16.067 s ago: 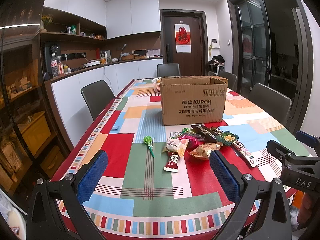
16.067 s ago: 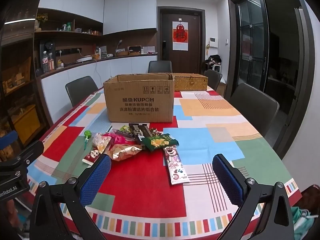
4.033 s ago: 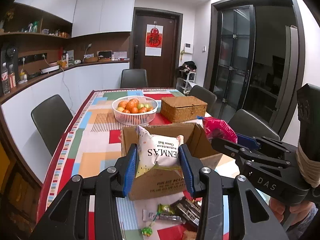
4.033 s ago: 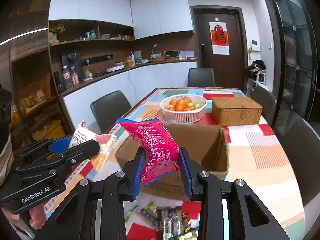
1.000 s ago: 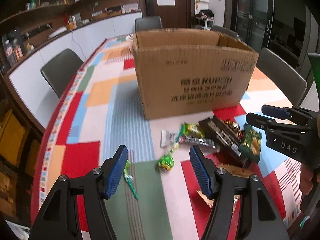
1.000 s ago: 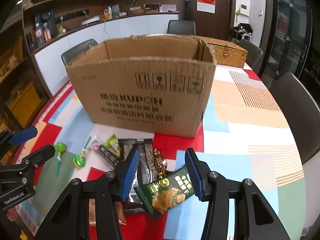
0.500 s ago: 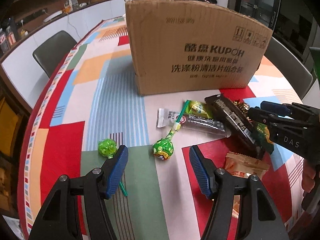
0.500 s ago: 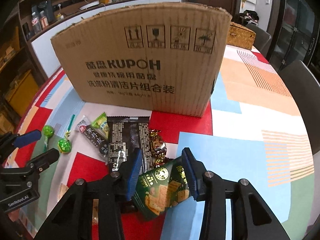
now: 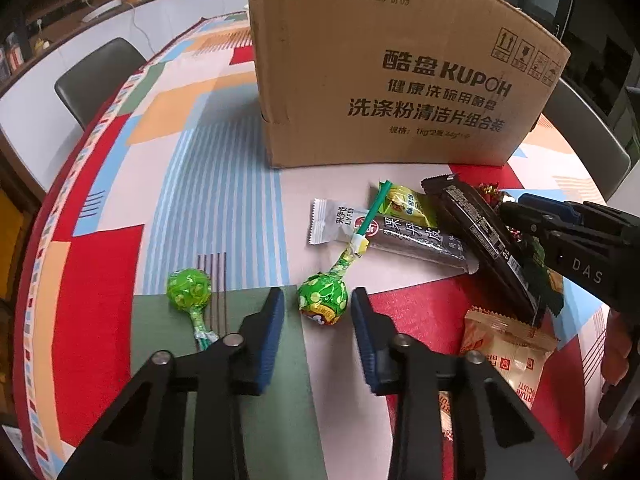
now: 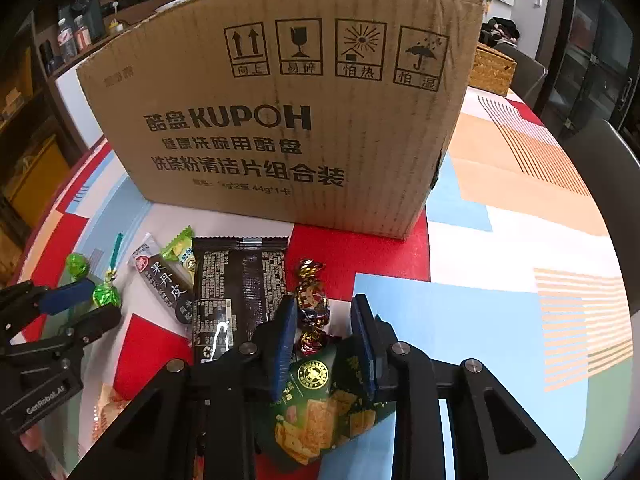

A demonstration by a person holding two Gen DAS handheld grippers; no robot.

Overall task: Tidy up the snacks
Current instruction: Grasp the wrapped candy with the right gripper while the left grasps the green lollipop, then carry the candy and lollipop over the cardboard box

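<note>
1. The left gripper [image 9: 318,312] is down at the counter [image 9: 224,208] with its blue pads on either side of a green lollipop [image 9: 323,303]. The jaws are closing, the candy head sits between them, and a thin gap shows on each side, so I judge it not yet pinched. Its stick runs far and right, resting across a dark fruit-leather bar [image 9: 416,242].

2. The head is the sensible place to grip: it is the only bulky part, and the thin stick would slip through.

3. A second green lollipop [image 9: 189,288] lies just left of the left gripper, apart from the first and untouched.

4. The right gripper [image 10: 326,340] is also closing, its pads flanking the far edge of a green cracker bag [image 10: 320,408], which bulges upward between them. Whether the pads already press the bag I cannot tell for sure; they look to be touching its sides.

5. Gold-wrapped candies [image 10: 310,296] lie just beyond the right gripper's tips, and a long black wrapper [image 10: 240,288] lies to its left.

6. The cardboard box [image 10: 288,120] stands upright on the far side of the pile, directly behind the snacks, so each pick needs only a short lift over its wall.

7. A beige snack packet [image 9: 504,352] lies on the counter near the right edge.
</note>
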